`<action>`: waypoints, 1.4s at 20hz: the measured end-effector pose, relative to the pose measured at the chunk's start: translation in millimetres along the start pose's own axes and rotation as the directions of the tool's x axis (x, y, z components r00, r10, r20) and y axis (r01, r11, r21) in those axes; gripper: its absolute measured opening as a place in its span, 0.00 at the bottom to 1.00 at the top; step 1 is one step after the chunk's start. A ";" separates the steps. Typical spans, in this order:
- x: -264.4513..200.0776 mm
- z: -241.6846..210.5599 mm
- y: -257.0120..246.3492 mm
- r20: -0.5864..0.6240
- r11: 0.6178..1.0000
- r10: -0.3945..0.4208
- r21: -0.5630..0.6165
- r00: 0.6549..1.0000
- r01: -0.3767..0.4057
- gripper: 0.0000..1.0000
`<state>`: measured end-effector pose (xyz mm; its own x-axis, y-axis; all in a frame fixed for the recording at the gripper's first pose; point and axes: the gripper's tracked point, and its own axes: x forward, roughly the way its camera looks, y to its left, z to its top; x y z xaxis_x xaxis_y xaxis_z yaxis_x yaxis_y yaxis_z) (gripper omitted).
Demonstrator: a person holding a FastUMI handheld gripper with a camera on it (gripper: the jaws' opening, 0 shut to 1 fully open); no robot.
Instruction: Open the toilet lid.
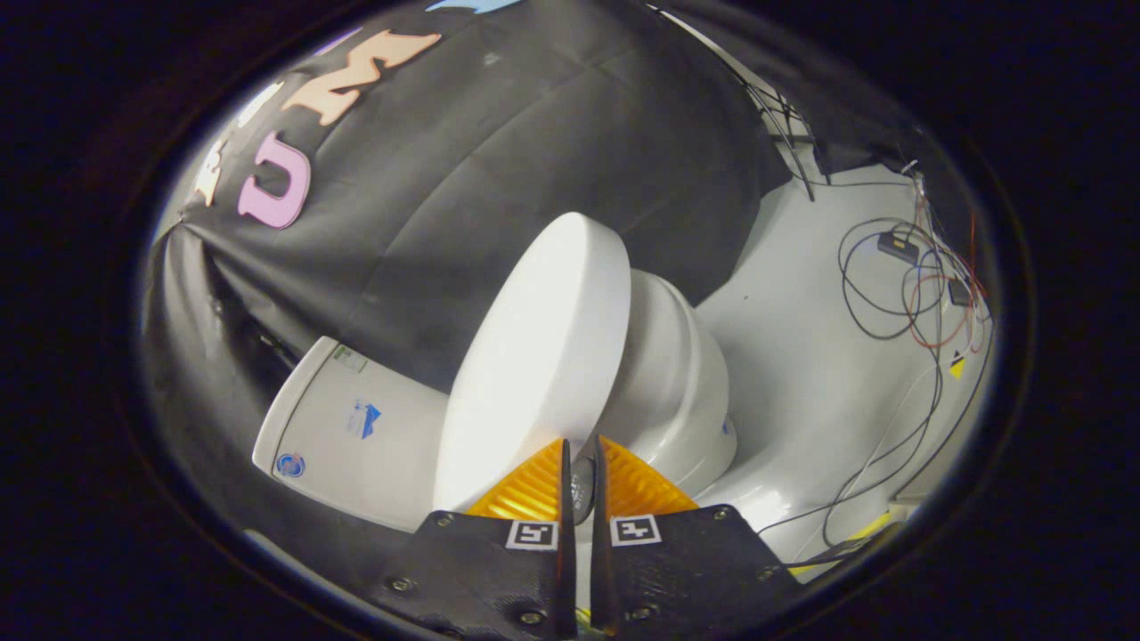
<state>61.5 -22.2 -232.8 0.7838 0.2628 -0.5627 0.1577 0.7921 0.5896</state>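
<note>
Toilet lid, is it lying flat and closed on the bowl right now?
No, the lid stands raised off the bowl, with the nearly closed gripper at its lower edge.

The raised toilet lid (534,356) stands just ahead of the gripper (581,442), whose fingers are nearly closed with its rim between them. The tank (347,427) flanks the lid on one side, the bowl (677,383) on the other. Beyond the bowl lies open white floor (802,374), with loose cables (899,294) farther out.

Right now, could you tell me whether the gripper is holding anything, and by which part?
The gripper is pinching the round white plastic toilet lid by its front edge, its fingers nearly closed on that thin rim.
</note>
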 end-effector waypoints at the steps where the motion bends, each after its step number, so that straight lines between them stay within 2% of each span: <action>1: -2.5 3.1 4.6 0.007 1.000 0.007 -0.021 1.000 -0.007 0.07; 6: -16.6 13.5 31.4 0.042 0.987 0.016 -0.158 0.999 -0.010 0.07; 17: -39.9 33.1 107.2 0.103 0.973 0.139 -0.198 0.985 -0.116 0.07; 22: -47.7 35.7 135.6 0.123 0.947 0.165 -0.296 0.979 -0.122 0.07; 28: -51.9 34.0 160.7 0.135 0.928 0.184 -0.349 0.974 -0.127 0.07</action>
<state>66.6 72.7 -89.2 0.8733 0.3272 -0.3610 -0.1630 0.8944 0.4164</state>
